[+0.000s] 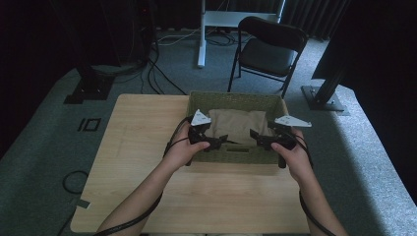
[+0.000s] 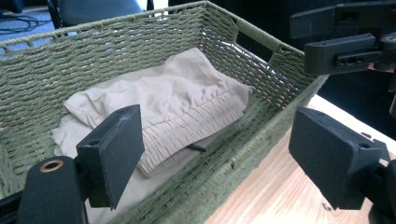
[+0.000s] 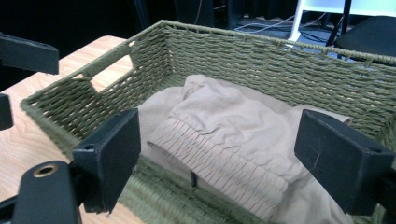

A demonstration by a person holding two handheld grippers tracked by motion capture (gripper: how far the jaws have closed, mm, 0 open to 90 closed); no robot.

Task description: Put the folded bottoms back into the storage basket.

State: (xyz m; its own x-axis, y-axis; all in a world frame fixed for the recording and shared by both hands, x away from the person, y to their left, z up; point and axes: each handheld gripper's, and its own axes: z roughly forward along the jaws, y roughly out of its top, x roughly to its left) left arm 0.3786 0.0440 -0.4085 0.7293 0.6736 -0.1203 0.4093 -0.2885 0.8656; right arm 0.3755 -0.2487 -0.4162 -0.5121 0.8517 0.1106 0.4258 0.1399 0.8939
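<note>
A green woven basket (image 1: 236, 95) stands at the far middle of the wooden table (image 1: 142, 157). A folded beige garment (image 1: 238, 123) with a gathered waistband lies inside it. My left gripper (image 1: 222, 141) hovers at the basket's near rim and is open with nothing between its jaws. My right gripper (image 1: 255, 135) faces it from the right, also open and empty. In the left gripper view, the left gripper (image 2: 217, 135) straddles the near rim of the basket (image 2: 116, 23), with the garment (image 2: 173, 93) beyond. In the right gripper view, the right gripper (image 3: 217, 135) looks onto the garment (image 3: 233, 121).
A black folding chair (image 1: 270, 49) stands behind the table, and a white desk leg (image 1: 201, 39) is farther back. Black stand bases (image 1: 91, 88) and cables lie on the grey carpet. The basket has a handle cutout (image 3: 109, 74) in its side wall.
</note>
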